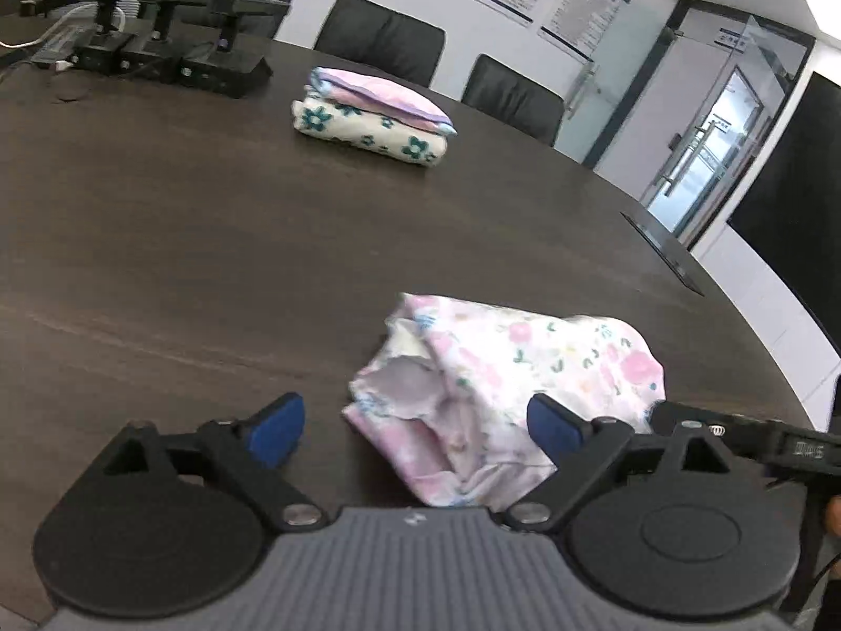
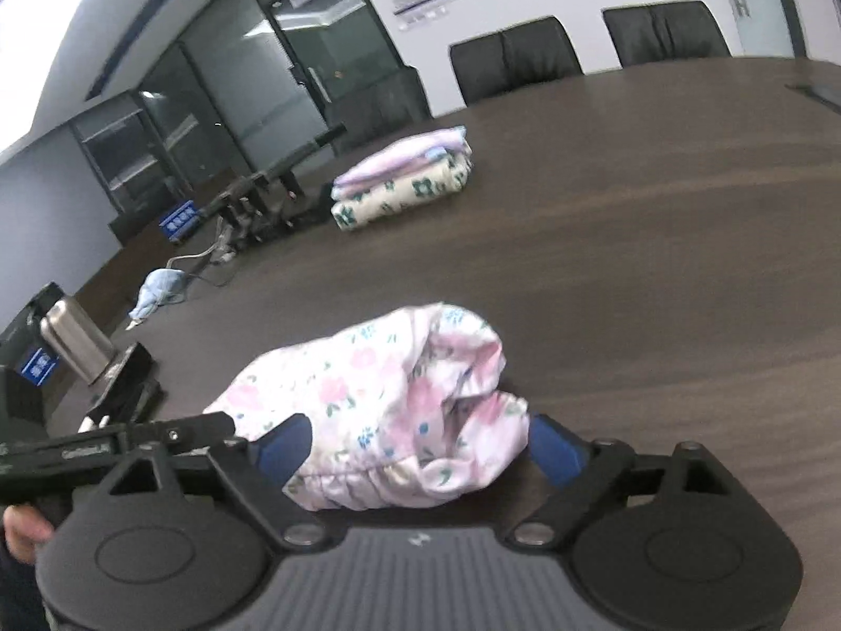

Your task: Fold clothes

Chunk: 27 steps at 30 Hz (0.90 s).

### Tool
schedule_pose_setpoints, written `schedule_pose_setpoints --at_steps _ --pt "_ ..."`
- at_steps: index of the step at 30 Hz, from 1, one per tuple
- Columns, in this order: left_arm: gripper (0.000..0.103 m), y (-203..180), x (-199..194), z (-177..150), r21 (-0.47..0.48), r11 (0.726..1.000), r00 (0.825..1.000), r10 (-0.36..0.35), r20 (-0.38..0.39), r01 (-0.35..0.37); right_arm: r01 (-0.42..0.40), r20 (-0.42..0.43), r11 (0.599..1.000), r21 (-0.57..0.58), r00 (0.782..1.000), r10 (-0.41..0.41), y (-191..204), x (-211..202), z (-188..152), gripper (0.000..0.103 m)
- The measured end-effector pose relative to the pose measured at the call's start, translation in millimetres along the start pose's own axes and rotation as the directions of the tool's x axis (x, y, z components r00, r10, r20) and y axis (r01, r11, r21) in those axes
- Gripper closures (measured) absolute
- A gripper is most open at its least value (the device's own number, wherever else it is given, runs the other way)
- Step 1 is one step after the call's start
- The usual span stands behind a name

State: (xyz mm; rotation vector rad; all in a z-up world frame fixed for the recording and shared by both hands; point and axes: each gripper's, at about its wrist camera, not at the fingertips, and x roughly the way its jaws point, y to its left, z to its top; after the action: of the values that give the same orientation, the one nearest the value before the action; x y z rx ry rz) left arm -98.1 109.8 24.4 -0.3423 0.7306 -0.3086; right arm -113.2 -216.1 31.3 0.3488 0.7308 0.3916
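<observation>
A pink floral garment lies bunched and loosely folded on the dark wooden table. My left gripper stands open over the garment's near left end, and the cloth lies against its right blue pad. Its left pad is over bare table. In the right wrist view the same garment sits between the wide jaws of my right gripper, which is open, with its right pad just clear of the cloth. A folded stack of pink and green-flowered clothes rests farther back on the table.
Black camera stands and cables sit at the far left of the table. A steel flask, a black box and a crumpled blue cloth lie along the left edge. Black chairs line the far side.
</observation>
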Motion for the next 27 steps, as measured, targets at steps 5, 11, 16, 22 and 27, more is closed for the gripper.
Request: schedule_pose_setpoints --at_steps 5,11,16,22,27 --pt "0.022 3.3 16.5 2.0 -0.045 0.997 0.997 -0.062 0.048 0.064 -0.063 0.006 0.995 0.074 0.998 0.063 -2.3 28.1 -1.8 0.042" --pt "0.063 2.4 35.9 3.8 -0.119 0.983 0.990 -0.132 0.052 0.137 -0.218 0.008 0.947 0.235 0.975 0.223 -23.8 47.8 -1.8 0.060" --pt "0.053 -2.3 35.6 -2.9 -0.093 0.985 0.986 -0.137 0.096 0.146 -0.236 0.019 0.944 0.230 0.971 0.238 -22.4 49.9 -2.0 0.055" --pt "0.006 5.1 -5.2 -3.9 -0.022 0.999 0.975 -0.020 0.223 0.025 -0.035 0.105 0.999 -0.020 0.994 0.037 -3.3 3.3 5.8 0.019" --pt "0.006 -8.0 1.9 -0.5 -0.018 1.000 0.954 0.021 0.300 -0.016 0.044 0.230 0.987 -0.154 0.973 -0.008 17.1 3.9 9.8 0.015"
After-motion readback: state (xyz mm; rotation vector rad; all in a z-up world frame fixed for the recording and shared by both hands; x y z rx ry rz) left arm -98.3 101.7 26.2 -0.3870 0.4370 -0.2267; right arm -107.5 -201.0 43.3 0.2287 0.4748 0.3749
